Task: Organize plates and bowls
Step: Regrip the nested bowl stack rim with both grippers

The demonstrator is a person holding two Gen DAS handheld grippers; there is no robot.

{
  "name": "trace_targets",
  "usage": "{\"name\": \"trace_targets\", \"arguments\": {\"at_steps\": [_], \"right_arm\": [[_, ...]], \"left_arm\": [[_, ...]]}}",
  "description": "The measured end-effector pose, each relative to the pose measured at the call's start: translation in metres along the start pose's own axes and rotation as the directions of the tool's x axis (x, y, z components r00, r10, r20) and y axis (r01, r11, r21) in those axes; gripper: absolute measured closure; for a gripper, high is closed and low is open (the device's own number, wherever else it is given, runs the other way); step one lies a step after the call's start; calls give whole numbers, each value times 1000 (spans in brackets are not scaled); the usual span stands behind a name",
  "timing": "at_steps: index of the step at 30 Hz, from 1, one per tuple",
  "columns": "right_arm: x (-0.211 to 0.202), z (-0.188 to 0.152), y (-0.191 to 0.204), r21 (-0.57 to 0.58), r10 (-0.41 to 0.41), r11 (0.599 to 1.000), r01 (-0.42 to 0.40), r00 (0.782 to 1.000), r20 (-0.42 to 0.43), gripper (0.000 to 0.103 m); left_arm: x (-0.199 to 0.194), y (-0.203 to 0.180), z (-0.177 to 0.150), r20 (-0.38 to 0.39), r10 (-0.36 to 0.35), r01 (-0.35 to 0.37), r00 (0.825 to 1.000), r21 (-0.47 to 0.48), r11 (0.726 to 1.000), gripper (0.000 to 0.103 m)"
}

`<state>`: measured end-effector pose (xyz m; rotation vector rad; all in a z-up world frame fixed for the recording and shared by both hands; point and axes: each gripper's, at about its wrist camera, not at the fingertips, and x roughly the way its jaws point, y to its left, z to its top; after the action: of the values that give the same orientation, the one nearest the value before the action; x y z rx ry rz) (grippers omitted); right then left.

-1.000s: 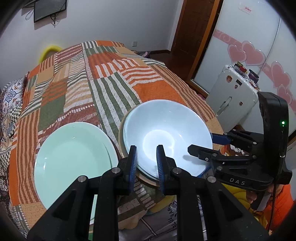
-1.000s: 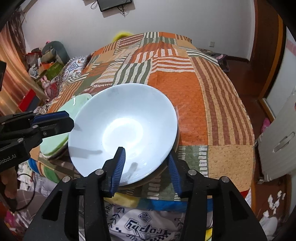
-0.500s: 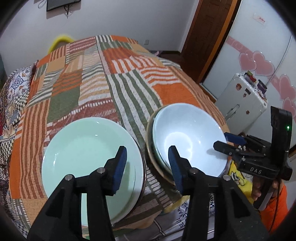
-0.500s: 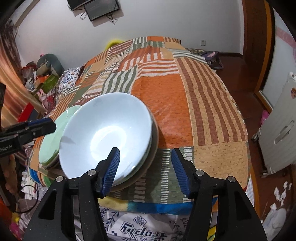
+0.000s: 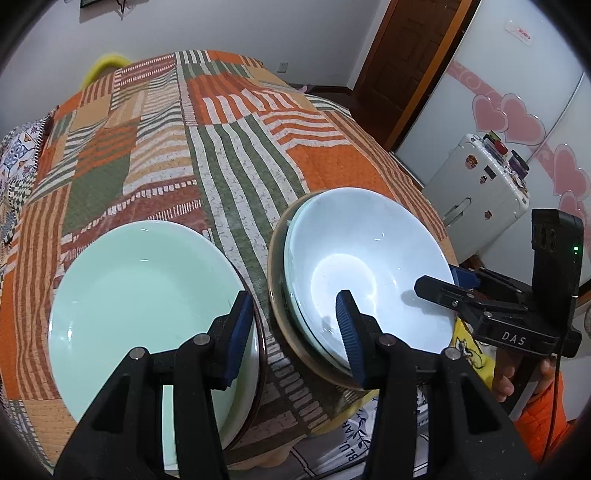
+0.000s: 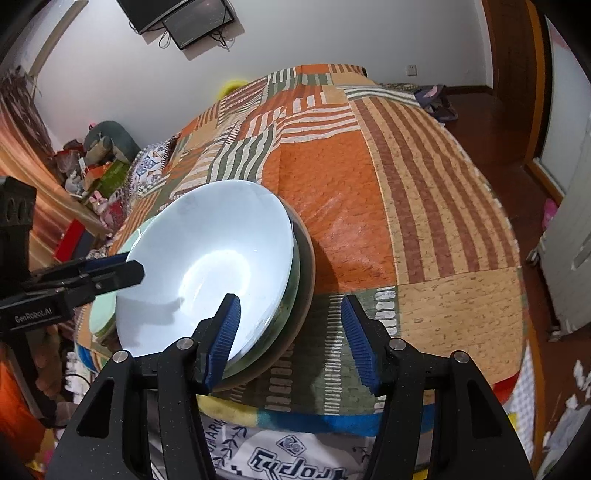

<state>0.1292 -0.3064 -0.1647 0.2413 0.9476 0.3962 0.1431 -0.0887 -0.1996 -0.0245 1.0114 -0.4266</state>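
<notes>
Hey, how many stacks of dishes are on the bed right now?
2. A green plate tops the left stack; a pale blue bowl tops the right stack, by the bed's near edge. Pieces underneath are mostly hidden.

right claw (image 5: pixel 439 291): "DAS" | left claw (image 6: pixel 110 275): "GenRobot.AI"

Both tongs (image 5: pixel 293 332) (image 6: pixel 291 338) agape, empty

Striped patchwork bedspread (image 5: pixel 229 155), white suitcase (image 5: pixel 480 184), wall-mounted television (image 6: pixel 184 18), wooden door (image 5: pixel 406 66).
</notes>
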Motion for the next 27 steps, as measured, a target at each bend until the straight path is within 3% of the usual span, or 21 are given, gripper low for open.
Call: {"name": "trace_targets", "arguments": {"at_steps": [9, 12, 27], "right_arm": [[14, -1, -9, 52, 80, 996, -77, 996, -49, 57], [15, -1, -8, 58, 110, 993, -107, 992, -58, 65], [9, 0, -4, 57, 66, 996, -64, 997, -33, 69]], "left_arm": [[17, -2, -1, -51, -62, 61, 997, -13, 998, 58], [20, -2, -2, -56, -65, 65, 996, -14, 998, 60], [11, -6, -2, -29, -65, 65, 997, -16, 998, 60]]}}
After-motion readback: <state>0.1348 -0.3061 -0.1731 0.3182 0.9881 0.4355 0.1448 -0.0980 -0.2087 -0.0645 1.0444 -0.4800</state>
